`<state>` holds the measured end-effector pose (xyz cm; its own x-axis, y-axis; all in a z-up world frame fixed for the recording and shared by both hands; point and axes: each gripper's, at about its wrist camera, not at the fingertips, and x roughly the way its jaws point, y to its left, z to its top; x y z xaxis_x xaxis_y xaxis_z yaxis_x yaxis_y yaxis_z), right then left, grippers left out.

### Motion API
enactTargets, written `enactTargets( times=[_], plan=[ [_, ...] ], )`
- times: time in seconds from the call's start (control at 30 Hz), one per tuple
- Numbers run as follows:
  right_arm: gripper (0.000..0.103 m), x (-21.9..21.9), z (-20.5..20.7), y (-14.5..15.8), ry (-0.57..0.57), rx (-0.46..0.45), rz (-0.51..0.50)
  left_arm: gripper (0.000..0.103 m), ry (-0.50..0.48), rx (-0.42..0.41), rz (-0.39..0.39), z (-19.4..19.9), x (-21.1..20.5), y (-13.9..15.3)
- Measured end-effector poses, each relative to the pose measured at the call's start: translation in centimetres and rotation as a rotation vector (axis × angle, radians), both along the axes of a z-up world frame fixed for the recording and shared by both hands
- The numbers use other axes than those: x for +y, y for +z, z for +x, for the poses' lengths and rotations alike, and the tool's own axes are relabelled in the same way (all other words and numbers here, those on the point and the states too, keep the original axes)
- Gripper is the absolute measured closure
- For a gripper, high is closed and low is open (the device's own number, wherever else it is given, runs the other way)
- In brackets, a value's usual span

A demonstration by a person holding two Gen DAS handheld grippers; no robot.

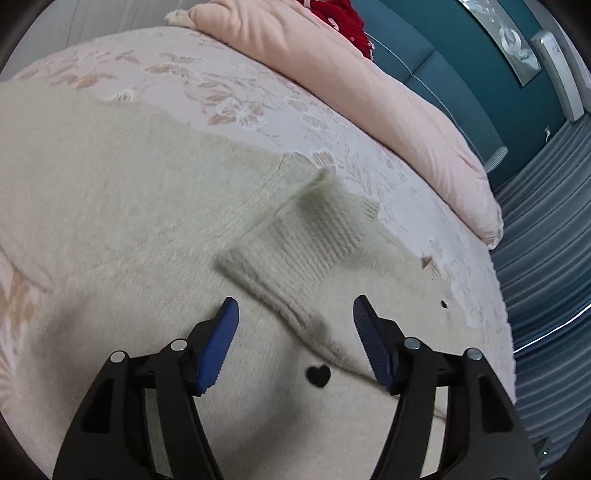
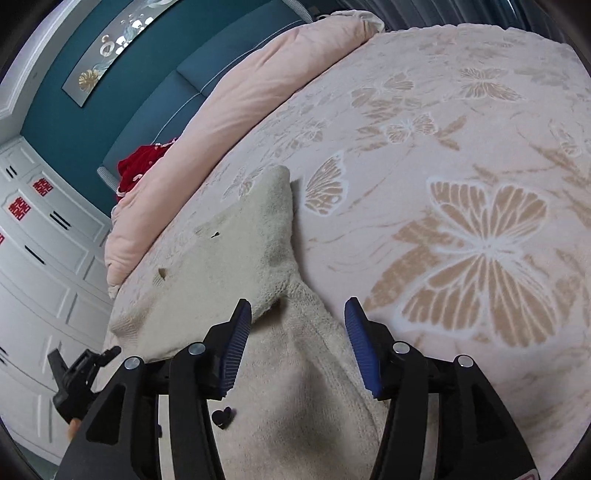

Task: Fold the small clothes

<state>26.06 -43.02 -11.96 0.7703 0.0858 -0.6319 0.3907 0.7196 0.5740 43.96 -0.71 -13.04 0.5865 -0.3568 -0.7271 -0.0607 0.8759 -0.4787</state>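
A cream fuzzy knit sweater with small black hearts lies spread on the pink bed. Its ribbed sleeve cuff lies folded over the body, just ahead of my left gripper, which is open and empty above a black heart. In the right wrist view the sweater lies at lower left, and my right gripper is open and empty over its sleeve edge. The left gripper shows at the lower left of that view.
The bedspread is pink with butterfly patterns. A rolled pink duvet lies along the teal headboard, with a red item behind it. White wardrobe doors stand beside the bed. Striped bedding lies at right.
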Motion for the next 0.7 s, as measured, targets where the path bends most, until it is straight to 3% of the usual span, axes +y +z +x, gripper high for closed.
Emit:
enactTargets(
  times=[0.07, 0.13, 0.17, 0.23, 0.27, 0.37, 0.57, 0.6, 0.63, 0.67, 0.7],
  plan=[
    [0.049, 0.4, 0.7, 0.2, 0.016, 0.003, 0.002, 0.031, 0.030, 0.059, 0.091, 2.1, -0.2, -0.7],
    [0.047, 1.2, 1.7, 0.4, 0.041, 0.009, -0.011, 0.033, 0.058, 0.133, 0.078, 3.6, 0.1, -1.8],
    [0.045, 1.4, 2.1, 0.4, 0.049, 0.009, -0.017, 0.042, 0.082, 0.137, 0.078, 3.8, 0.3, -1.9],
    [0.043, 2.2, 3.0, 0.4, 0.055, 0.016, -0.032, 0.087, 0.082, 0.139, 0.046, 3.9, 0.6, -1.5],
    [0.043, 2.4, 3.4, 0.4, 0.054, 0.020, -0.043, 0.095, 0.073, 0.147, -0.008, 3.6, 0.9, -1.2],
    [0.043, 3.0, 3.2, 1.1, 0.062, -0.003, -0.029, 0.095, 0.087, 0.107, -0.077, 1.6, 1.9, 0.7],
    [0.043, 3.3, 3.5, -1.3, 0.070, 0.014, 0.132, 0.095, 0.083, 0.122, -0.054, -0.6, 2.8, -0.1],
    [0.049, 3.2, 4.1, -1.3, 0.070, 0.013, 0.126, 0.095, 0.087, 0.133, -0.057, -0.7, 2.8, -0.4],
    [0.078, 2.8, 4.7, -1.2, 0.067, 0.009, 0.114, 0.095, 0.094, 0.138, -0.055, -0.7, 2.9, -0.7],
    [0.098, 2.2, 5.3, -0.9, 0.057, 0.017, 0.105, 0.095, 0.093, 0.139, -0.052, -0.7, 2.9, -0.8],
    [0.096, 1.4, 5.6, -0.5, 0.029, 0.020, 0.106, 0.095, 0.092, 0.137, -0.037, -0.6, 2.8, -0.8]
  ],
)
